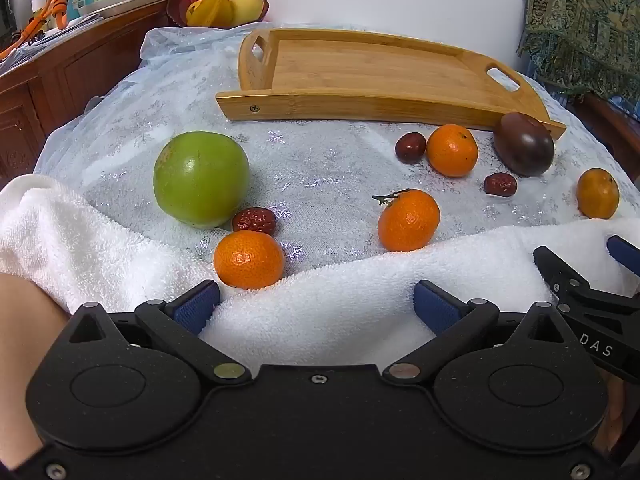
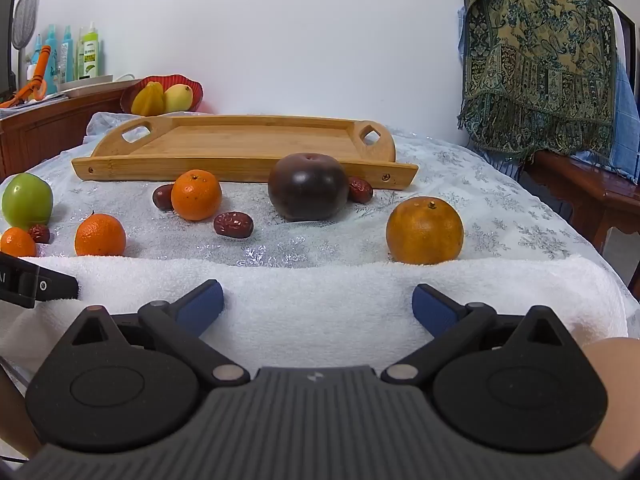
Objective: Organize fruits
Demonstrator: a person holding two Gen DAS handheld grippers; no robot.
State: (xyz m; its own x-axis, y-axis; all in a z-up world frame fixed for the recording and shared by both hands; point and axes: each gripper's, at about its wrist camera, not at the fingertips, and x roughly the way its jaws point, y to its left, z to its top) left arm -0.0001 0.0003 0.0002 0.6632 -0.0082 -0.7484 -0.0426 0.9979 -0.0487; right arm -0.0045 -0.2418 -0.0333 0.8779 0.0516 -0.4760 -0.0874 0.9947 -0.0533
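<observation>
An empty wooden tray (image 1: 360, 68) (image 2: 240, 148) lies at the back of the table. In front of it are a green apple (image 1: 201, 179) (image 2: 27, 201), several mandarins such as one near me (image 1: 249, 259) and one with a stem (image 1: 408, 220), a darker orange (image 2: 425, 230) (image 1: 597, 193), a dark purple fruit (image 2: 307, 192) (image 1: 525, 144) and several red dates (image 1: 254, 221) (image 2: 233, 224). My left gripper (image 1: 316, 308) is open over the white towel (image 1: 340, 312), empty. My right gripper (image 2: 318, 304) is open and empty over the towel (image 2: 320, 292), and shows at the right edge of the left wrist view (image 1: 592, 276).
A red bowl (image 1: 218, 4) (image 2: 164, 94) with yellow fruit stands behind the tray. A wooden cabinet (image 1: 60, 80) with bottles is at the left. A patterned cloth (image 2: 540, 60) hangs over furniture at the right.
</observation>
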